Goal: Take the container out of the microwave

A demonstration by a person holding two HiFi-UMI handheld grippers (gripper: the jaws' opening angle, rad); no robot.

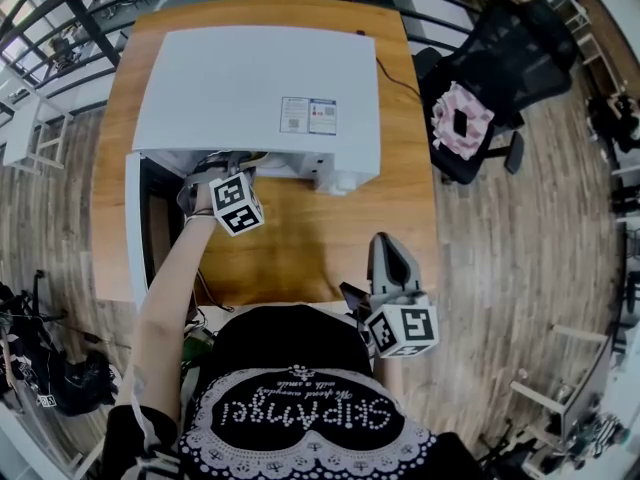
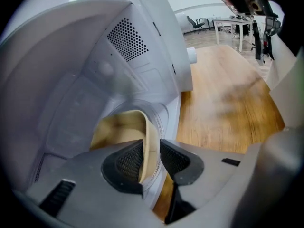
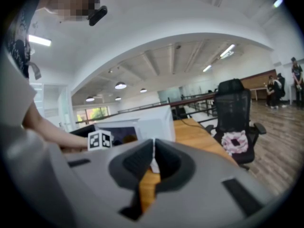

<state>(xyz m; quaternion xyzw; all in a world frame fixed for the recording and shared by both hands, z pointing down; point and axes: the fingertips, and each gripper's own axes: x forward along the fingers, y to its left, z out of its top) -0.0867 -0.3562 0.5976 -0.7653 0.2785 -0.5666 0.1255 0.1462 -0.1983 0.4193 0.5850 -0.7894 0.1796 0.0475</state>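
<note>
Retrieval is only just getting under way: the white boxy microwave (image 1: 260, 98) is sitting in the upper middle of the head view on the honey-coloured wooden tabletop (image 1: 300, 238), its door (image 1: 132, 230) is hanging open at the left, and the left gripper (image 2: 151, 158) is reaching into the smooth, pale cavity. In the left gripper view, the cream-coloured, thin-walled round plastic container (image 2: 121, 127) is still resting on the oven floor at the lower centre of the frame. Its curved rim is standing between the ribbed black pads, which are straddling the wall with a sliver of space showing at the right pad, so no firm clamp seems to be forming yet. Closing on the wall, lifting and drawing the container out onto the table are all remaining. At the lower right of the head view, the right gripper (image 3: 153, 156) is idling over the table edge with its jaws together and nothing between them.
</note>
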